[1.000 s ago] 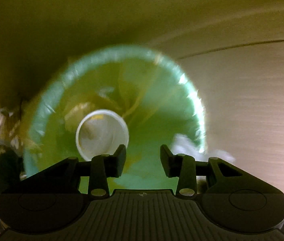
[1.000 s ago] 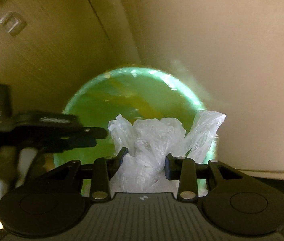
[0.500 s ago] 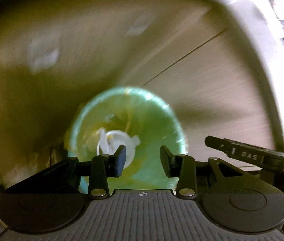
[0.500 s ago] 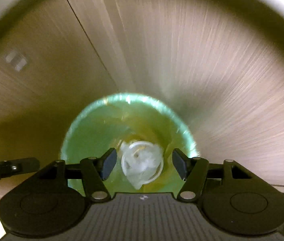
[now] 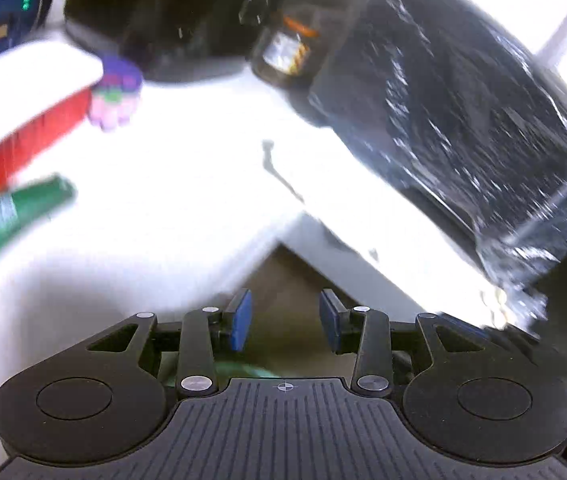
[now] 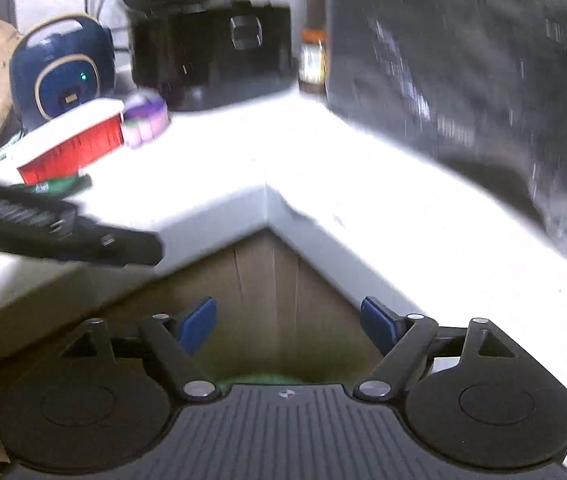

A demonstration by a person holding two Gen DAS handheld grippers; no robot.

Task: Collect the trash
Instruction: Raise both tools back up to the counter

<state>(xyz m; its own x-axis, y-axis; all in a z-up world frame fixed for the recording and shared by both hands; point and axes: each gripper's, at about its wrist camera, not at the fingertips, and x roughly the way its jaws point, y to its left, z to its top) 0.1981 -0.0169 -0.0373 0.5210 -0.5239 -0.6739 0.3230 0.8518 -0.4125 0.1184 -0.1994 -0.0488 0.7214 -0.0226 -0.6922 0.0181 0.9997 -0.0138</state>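
The left gripper (image 5: 283,322) sits low in the middle of its own view, blue fingers (image 5: 239,320) apart with nothing between them. The right gripper (image 6: 287,326) has just been opening its fingers (image 6: 197,324); they stand wide apart and empty.

The round green trash bin with its green bag (image 6: 261,379) is only a thin green sliver at the bottom middle of the right view, right behind the gripper's body. In the left view a bit of green (image 5: 243,370) peeks out the same way. Too little shows to tell which way it points or what is inside.

Both views look at the inner corner of a bright white counter (image 6: 323,168), with brown wooden cupboard doors (image 6: 271,296) under it. At the left of the counter lies a red and white flat box (image 6: 71,144), its long side running from lower left to upper right. A purple and pink round tub (image 6: 145,118) touches its upper end. A green packet (image 5: 11,212) lies just below the box. Behind stand a dark blue round cooker with a small green light (image 6: 63,76), a black machine (image 6: 211,56) and a small brown bottle with an orange cap (image 6: 313,60). A big black shiny thing (image 5: 463,100) fills the right side. Everything is blurry, so no writing can be read.
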